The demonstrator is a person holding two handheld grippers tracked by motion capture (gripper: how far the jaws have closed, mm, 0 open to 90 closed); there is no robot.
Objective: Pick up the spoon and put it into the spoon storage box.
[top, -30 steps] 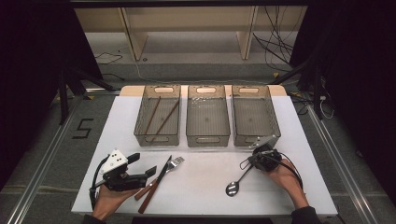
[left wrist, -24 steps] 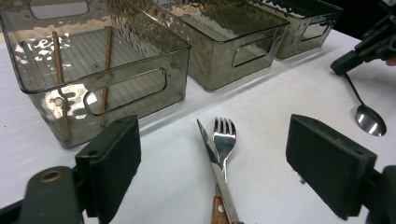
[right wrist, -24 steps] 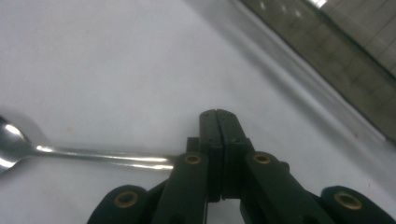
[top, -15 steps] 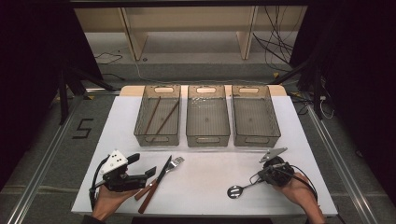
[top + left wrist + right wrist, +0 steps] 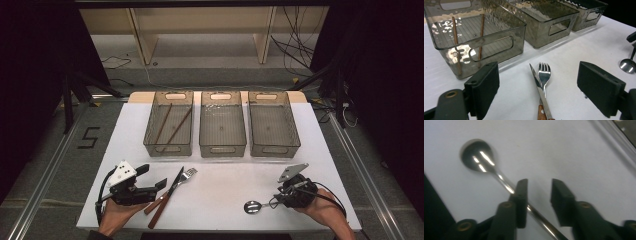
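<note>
Steel spoon [image 5: 477, 157] lies slick and stiff on the counter [image 5: 225, 200], right tool [image 5: 539, 192] just opening, jaws loose astride its thin handle, the best hold.

You've got three clear smoky plastic bins in a row across the middle of the high view: left bin [image 5: 168, 123], middle bin [image 5: 222, 123], right bin [image 5: 273, 123]. Two thin brown wooden chopsticks [image 5: 170, 125] lie inside the left one. Lower left of center on the white table [image 5: 220, 190], a steel fork [image 5: 184, 176] and a wood-handled knife [image 5: 167, 197] lie crossed, touching. A black "5" [image 5: 89, 137] is marked on the grey floor, far left.
</note>
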